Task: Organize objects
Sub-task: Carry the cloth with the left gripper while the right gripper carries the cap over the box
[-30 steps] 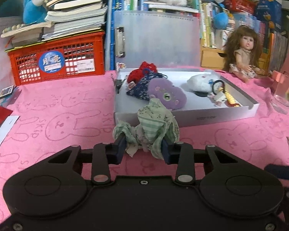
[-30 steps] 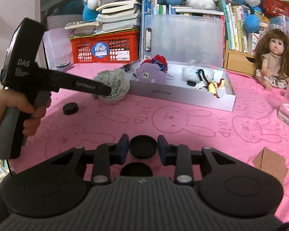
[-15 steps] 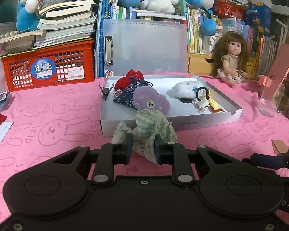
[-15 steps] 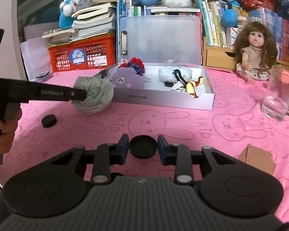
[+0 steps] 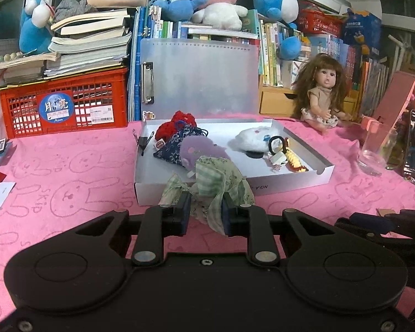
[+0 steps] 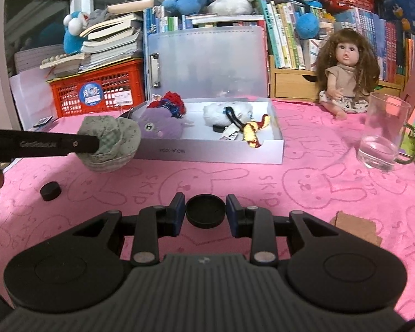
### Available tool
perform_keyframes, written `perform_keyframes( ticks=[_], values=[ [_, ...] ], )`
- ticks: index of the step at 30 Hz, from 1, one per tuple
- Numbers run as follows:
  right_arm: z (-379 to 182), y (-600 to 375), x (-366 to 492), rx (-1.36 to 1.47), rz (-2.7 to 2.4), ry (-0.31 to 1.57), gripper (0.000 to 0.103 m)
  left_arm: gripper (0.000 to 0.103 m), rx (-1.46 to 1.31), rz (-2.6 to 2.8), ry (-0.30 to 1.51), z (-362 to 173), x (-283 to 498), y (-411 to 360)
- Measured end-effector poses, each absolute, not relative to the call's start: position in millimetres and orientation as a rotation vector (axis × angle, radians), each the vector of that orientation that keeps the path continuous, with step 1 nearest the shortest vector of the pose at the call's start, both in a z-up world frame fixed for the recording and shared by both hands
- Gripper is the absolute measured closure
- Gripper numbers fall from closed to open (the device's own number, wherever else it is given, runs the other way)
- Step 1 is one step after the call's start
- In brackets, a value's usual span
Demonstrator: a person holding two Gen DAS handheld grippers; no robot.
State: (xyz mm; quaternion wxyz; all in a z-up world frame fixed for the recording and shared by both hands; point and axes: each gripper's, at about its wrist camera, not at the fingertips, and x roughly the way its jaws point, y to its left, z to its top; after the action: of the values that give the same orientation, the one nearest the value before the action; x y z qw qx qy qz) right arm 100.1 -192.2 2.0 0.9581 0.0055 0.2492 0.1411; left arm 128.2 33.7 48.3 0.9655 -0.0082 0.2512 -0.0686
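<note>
My left gripper (image 5: pixel 205 210) is shut on a crumpled green fabric hat (image 5: pixel 218 180), held above the pink cloth just in front of the white box (image 5: pixel 290 184). In the right wrist view the same hat (image 6: pixel 110 141) hangs at the left gripper's tip (image 6: pixel 92 146), left of the white box (image 6: pixel 221 153). My right gripper (image 6: pixel 205 215) is shut on a round black cap (image 6: pixel 205 210), lifted over the cloth. The box holds a purple plush (image 5: pixel 200 149), a blue pouch, red yarn, a white plush (image 5: pixel 256 137) and small trinkets.
A second black cap (image 6: pixel 50 191) lies on the cloth at left. A glass mug (image 6: pixel 381 135) stands right, a cardboard scrap (image 6: pixel 355 225) near it. A doll (image 6: pixel 343 69), red crate (image 5: pixel 66 102), clear folder (image 5: pixel 199 80) and book stacks line the back.
The left gripper closed tighter on the hat and lifted it towards the box. The right gripper, still holding the cap, swung right so the loose cap slid left in view.
</note>
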Motion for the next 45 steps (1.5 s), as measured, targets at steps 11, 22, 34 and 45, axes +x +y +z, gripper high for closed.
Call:
perform_keyframes(
  ticks=[11,22,34,45],
  values=[
    [14,-201,112,0.019,0.253,0.469,0.067,0.081,-0.032,-0.137,0.487,56,133,30],
    [31,-206,136,0.023,0.214,0.428,0.067,0.081,-0.036,-0.121,0.471,67,154,33],
    [42,-197,191,0.064,0.212,0.431,0.067,0.081,-0.101,-0.093,0.488,63,203,31],
    [27,-189,231,0.077,0.232,0.519,0.067,0.081,-0.07,-0.051,0.504,41,236,21]
  ],
)
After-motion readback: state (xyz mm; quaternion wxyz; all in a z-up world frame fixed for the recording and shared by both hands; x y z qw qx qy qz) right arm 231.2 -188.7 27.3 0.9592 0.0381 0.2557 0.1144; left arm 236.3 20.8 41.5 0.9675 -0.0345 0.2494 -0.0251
